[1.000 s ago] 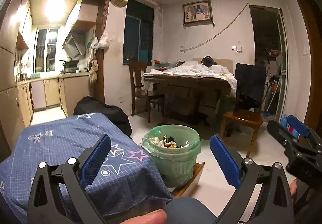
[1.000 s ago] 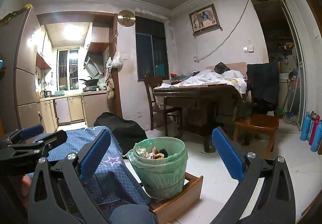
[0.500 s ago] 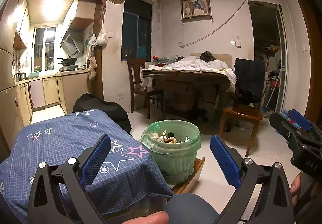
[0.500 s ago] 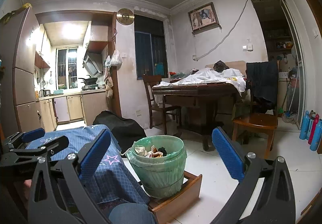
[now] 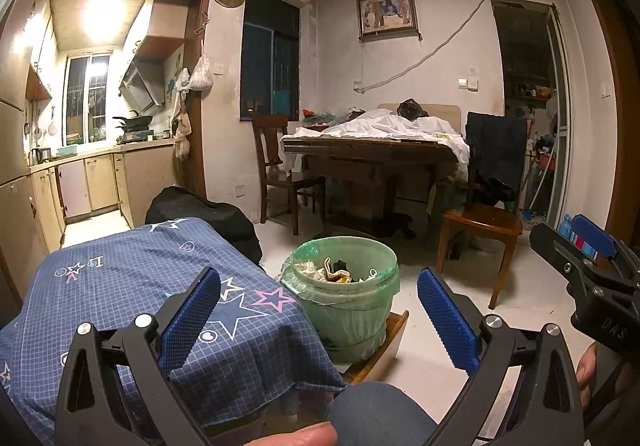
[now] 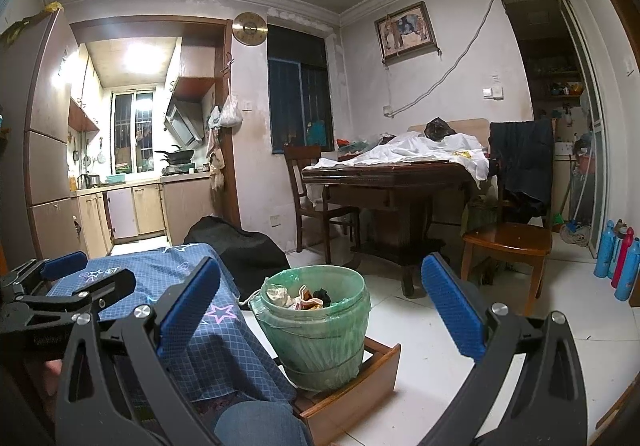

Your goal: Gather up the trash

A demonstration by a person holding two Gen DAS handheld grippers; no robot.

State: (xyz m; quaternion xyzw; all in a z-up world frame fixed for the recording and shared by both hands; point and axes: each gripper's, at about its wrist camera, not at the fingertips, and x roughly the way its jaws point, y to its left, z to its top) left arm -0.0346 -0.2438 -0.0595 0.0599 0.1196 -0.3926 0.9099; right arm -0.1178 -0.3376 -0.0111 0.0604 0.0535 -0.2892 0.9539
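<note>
A green-lined trash bin (image 5: 346,306) (image 6: 316,330) stands on a wooden tray on the floor, with crumpled paper and wrappers (image 5: 334,270) (image 6: 300,296) inside. My left gripper (image 5: 318,310) is open and empty, held above and short of the bin. My right gripper (image 6: 320,298) is also open and empty, with the bin framed between its blue pads (image 6: 452,310). In the left wrist view the right gripper (image 5: 580,250) shows at the right edge. In the right wrist view the left gripper (image 6: 68,278) shows at the left edge.
A low table under a blue star-print cloth (image 5: 140,294) (image 6: 168,286) sits left of the bin. A dark wooden dining table (image 5: 372,153), chairs (image 5: 480,221) and a black bag (image 6: 240,250) stand beyond. A person's knee (image 5: 380,414) lies at the bottom. Coloured bottles (image 6: 620,258) line the right wall.
Both views have drifted slightly lower and closer to the bin. Both grippers stay open and empty.
</note>
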